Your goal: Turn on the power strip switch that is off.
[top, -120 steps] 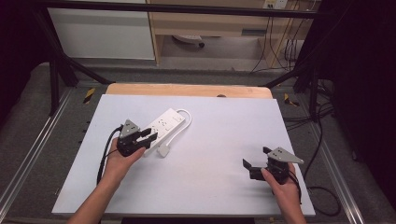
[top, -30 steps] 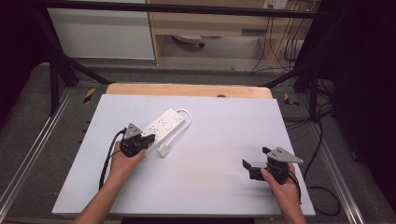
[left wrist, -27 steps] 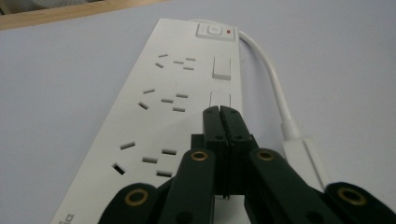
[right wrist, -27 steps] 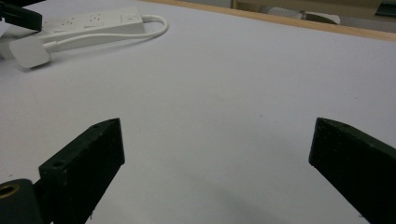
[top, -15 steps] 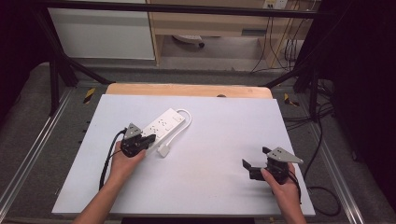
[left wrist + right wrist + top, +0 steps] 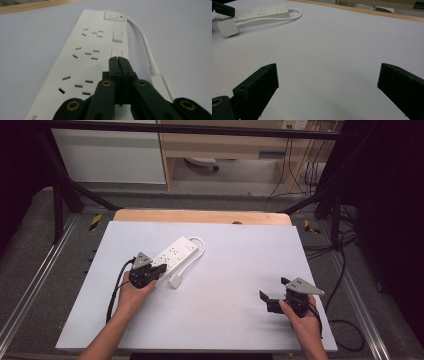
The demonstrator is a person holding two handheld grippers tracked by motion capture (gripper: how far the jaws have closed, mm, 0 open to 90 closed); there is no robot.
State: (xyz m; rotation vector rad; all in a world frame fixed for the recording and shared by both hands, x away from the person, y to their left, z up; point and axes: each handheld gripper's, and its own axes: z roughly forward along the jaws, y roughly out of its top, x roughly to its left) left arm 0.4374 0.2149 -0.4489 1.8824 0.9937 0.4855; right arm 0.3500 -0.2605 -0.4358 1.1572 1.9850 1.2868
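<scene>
Part of the white power strip [image 6: 82,57] is cut off beneath our left tool [image 6: 118,59], so we cannot tell whether the pressed-together tips touch it. It lies left of centre on the surface [image 6: 225,310]. Our right tool [image 6: 272,296] hovers nearby, spread wide, empty.

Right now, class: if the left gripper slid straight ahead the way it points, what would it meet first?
The left gripper, jaws shut, sits over the power strip. Straight ahead is probably the nearer square button; whether it already touches is unclear.
</scene>
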